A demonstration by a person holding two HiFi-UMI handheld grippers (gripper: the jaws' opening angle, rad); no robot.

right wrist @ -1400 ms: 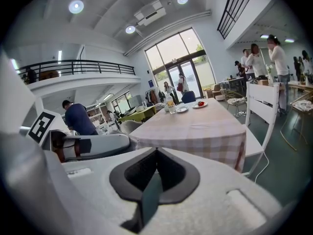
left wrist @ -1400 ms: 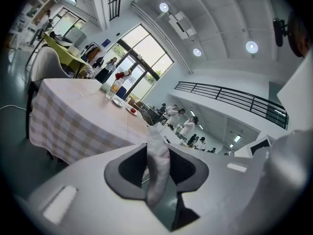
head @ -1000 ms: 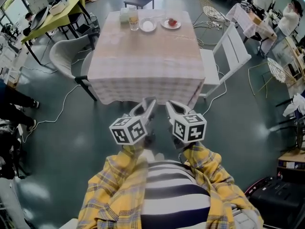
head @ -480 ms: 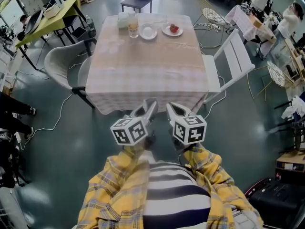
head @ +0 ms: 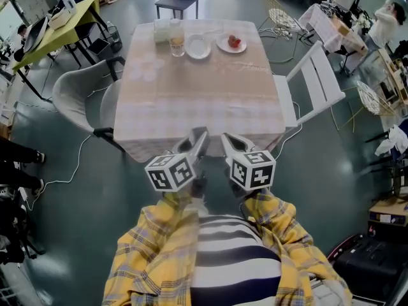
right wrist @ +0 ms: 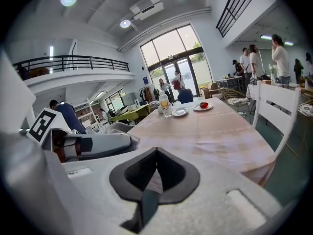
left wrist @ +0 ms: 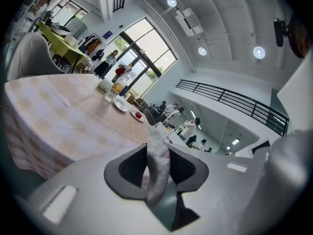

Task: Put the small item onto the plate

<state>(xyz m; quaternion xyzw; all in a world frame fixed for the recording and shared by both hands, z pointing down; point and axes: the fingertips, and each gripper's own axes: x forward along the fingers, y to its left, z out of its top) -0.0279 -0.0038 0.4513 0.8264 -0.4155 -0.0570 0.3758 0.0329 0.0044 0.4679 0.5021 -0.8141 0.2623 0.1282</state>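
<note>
On the far end of the checked-cloth table (head: 204, 101) lies a small red item (head: 234, 41), resting on a little white plate (head: 224, 44). An empty white plate (head: 197, 46) stands just left of it, next to a glass of yellow drink (head: 177, 43). Both grippers hover side by side before the table's near edge, well short of these things. My left gripper (head: 199, 136) shows its fingers together with nothing held. My right gripper (head: 227, 139) is shut and empty too. The right gripper view shows the red item (right wrist: 204, 105) and the empty plate (right wrist: 180, 112) far ahead.
A white slatted chair (head: 312, 88) stands at the table's right side and a grey shell chair (head: 80, 97) at its left. A pale box (head: 162, 30) sits behind the glass. Cables lie on the floor; a green table (head: 57, 21) and people are further off.
The table has drawn nearer and lower in the head view as I step forward. Both grippers keep the same pose and stay shut.
</note>
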